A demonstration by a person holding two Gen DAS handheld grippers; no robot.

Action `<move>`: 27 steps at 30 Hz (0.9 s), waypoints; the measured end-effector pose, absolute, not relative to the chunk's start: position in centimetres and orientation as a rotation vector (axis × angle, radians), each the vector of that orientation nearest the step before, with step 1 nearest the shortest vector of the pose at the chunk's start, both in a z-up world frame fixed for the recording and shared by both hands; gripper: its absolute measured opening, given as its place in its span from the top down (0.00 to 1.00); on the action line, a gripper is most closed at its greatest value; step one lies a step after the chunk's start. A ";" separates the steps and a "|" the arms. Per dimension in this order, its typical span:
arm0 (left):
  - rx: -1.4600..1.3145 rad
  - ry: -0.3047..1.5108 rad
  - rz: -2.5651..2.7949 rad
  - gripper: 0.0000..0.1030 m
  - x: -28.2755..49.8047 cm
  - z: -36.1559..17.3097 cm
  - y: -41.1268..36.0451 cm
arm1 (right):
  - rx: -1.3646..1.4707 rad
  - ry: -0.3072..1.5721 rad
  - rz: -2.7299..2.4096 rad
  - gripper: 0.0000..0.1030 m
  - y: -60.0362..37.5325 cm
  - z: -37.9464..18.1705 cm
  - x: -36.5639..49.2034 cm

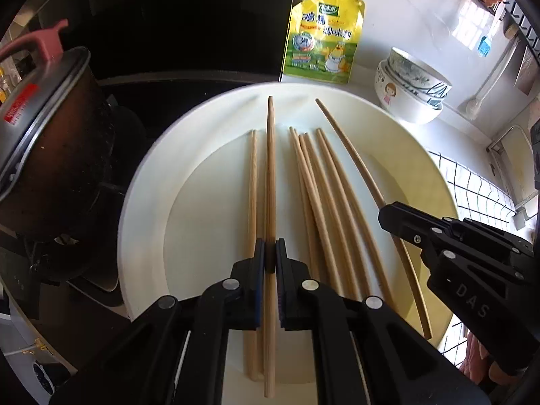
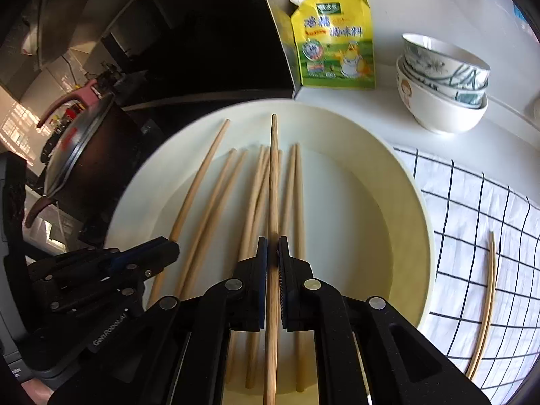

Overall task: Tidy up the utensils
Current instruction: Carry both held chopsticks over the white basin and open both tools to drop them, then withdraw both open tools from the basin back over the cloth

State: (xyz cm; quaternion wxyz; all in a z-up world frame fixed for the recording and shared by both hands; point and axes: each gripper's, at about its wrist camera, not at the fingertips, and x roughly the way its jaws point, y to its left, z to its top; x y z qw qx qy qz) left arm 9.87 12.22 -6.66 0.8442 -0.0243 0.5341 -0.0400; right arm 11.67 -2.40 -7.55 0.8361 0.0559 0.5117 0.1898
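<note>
A large white plate (image 1: 145,182) holds several wooden chopsticks (image 1: 314,182). My left gripper (image 1: 270,253) is shut on one chopstick (image 1: 270,168) and holds it over the plate's left half. My right gripper (image 2: 272,253) is shut on another chopstick (image 2: 274,175) over the plate (image 2: 398,209), with loose chopsticks (image 2: 293,195) lying below it. The right gripper also shows in the left wrist view (image 1: 391,216), and the left gripper in the right wrist view (image 2: 165,249). A pair of chopsticks (image 2: 487,300) lies on the checked cloth (image 2: 472,222) to the right.
A yellow seasoning pouch (image 1: 320,37) leans on the white counter behind the plate. Stacked bowls (image 1: 411,84) stand at the back right. A dark pot with a lid and pink handle (image 1: 50,128) sits on the stove at the left.
</note>
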 end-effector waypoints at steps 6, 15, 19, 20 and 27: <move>-0.056 1.141 -0.097 0.93 10.0 -7.5 12.4 | 0.125 1.128 0.367 0.94 -2.7 -9.1 11.7; -0.076 1.138 -0.093 0.85 9.8 -7.2 12.2 | 0.137 1.120 0.356 0.92 -3.3 -8.9 11.3; -0.074 1.107 -0.067 0.59 9.3 -6.3 12.3 | 0.138 1.091 0.353 0.92 -3.8 -8.1 10.8; -0.077 1.101 -0.067 0.59 9.2 -6.1 12.4 | 0.140 1.085 0.354 0.92 -3.9 -7.9 10.7; -0.079 1.075 -0.053 0.59 8.3 -4.7 12.2 | 0.144 1.062 0.373 0.92 -4.6 -6.7 9.7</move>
